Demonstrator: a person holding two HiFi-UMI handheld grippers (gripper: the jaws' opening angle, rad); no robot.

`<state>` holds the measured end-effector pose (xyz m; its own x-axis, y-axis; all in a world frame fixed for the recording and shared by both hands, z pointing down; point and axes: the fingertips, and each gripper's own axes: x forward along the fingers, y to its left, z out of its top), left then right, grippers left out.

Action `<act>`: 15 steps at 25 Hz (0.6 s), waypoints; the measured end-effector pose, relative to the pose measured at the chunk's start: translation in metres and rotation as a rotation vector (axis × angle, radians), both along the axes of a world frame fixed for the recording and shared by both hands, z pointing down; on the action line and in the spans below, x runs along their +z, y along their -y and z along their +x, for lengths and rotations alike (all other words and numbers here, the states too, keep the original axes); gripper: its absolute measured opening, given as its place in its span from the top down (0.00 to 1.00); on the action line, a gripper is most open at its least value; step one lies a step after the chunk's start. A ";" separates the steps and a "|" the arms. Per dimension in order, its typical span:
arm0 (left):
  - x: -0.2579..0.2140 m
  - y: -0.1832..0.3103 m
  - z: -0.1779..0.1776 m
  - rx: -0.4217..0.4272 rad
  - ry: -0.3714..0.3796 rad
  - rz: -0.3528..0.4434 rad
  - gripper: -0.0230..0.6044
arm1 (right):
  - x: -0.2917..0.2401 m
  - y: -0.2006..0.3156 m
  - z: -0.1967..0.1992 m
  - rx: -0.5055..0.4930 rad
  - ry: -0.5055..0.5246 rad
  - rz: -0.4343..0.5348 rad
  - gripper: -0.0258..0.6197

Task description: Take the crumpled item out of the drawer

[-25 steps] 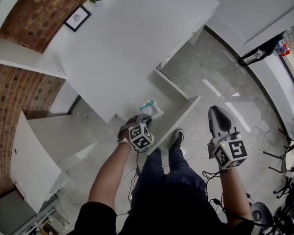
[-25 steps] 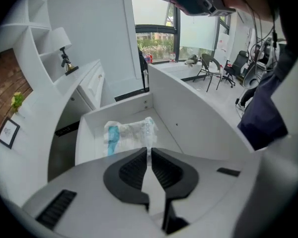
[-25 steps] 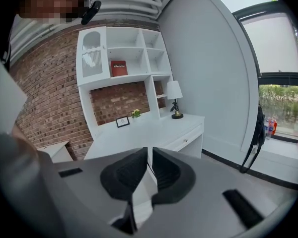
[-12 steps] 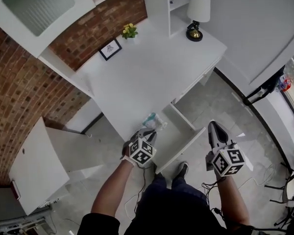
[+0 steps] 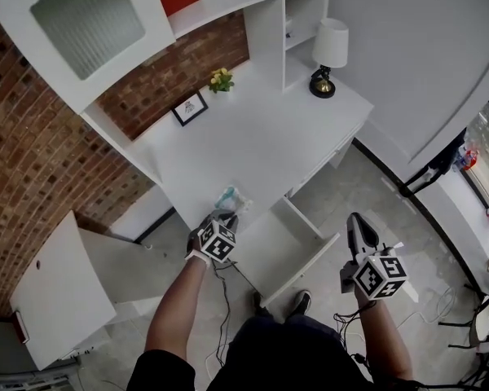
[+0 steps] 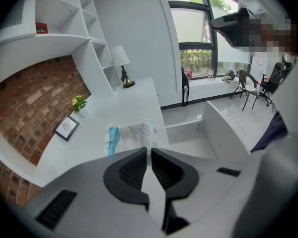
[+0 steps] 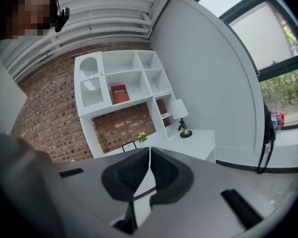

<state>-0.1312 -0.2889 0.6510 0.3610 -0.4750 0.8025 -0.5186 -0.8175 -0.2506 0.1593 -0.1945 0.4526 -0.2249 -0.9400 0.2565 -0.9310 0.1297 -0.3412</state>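
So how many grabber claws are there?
2. The left gripper is by the front edge of the desk, shut on the crumpled item; the right gripper is shut and empty, right of the open drawer. None seem hidden.

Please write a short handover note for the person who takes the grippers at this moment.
Left gripper: shut on the crumpled clear plastic wrapper with a teal patch, held over the front edge of the white desk.
Right gripper: shut, empty, off to the side of the open white drawer.
Done: the wrapper is out of the drawer.
To do: set it down, probably on the desk.
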 end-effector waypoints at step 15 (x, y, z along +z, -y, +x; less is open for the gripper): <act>0.035 0.076 -0.010 -0.065 -0.030 -0.027 0.84 | 0.028 0.018 0.026 0.086 -0.028 -0.064 0.95</act>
